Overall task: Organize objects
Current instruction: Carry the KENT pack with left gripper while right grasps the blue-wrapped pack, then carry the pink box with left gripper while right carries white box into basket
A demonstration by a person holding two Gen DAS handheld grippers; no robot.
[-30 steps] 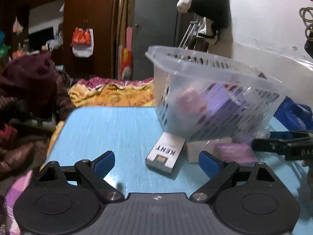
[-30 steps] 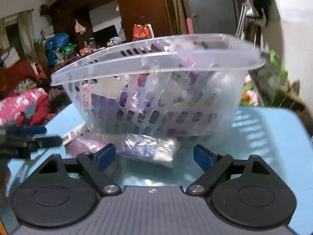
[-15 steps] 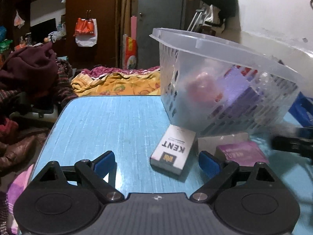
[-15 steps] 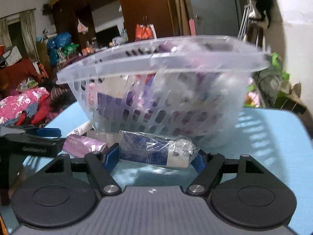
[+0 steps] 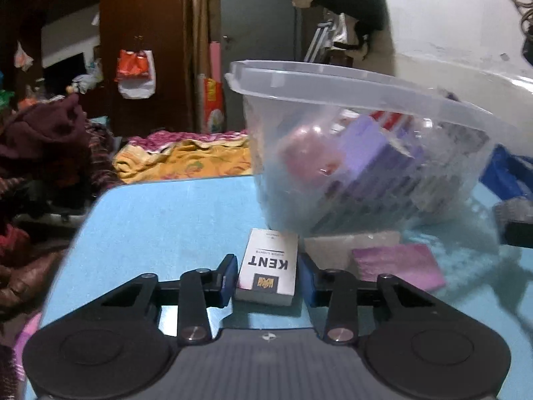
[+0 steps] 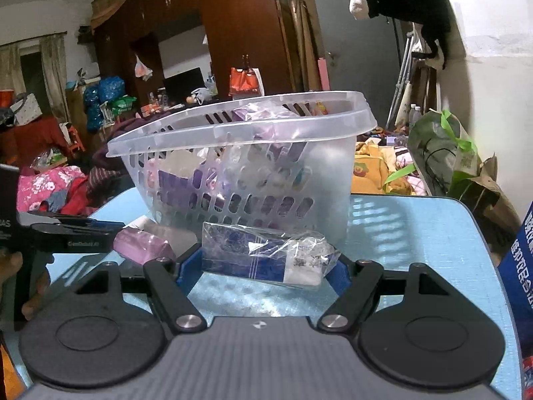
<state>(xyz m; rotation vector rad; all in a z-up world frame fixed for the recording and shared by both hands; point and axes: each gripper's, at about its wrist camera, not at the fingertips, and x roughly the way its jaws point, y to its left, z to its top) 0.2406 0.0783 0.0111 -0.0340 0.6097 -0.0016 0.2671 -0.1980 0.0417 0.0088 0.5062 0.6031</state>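
A clear plastic basket holding purple and pink packs stands on the blue table; it also shows in the right wrist view. My left gripper is shut on a white KENT box at table level. My right gripper is shut on a clear-wrapped blue and white pack, held just in front of the basket. A pink pack and a pale flat box lie beside the KENT box; the pink pack also shows in the right wrist view.
The left gripper shows at the left of the right wrist view. A blue printed bag stands at the table's right edge. Heaps of clothes and bedding lie beyond the table. A white wall is on the right.
My left gripper moved forward and closed on the KENT box. My right gripper closed on the wrapped pack and lifted it a little off the table.
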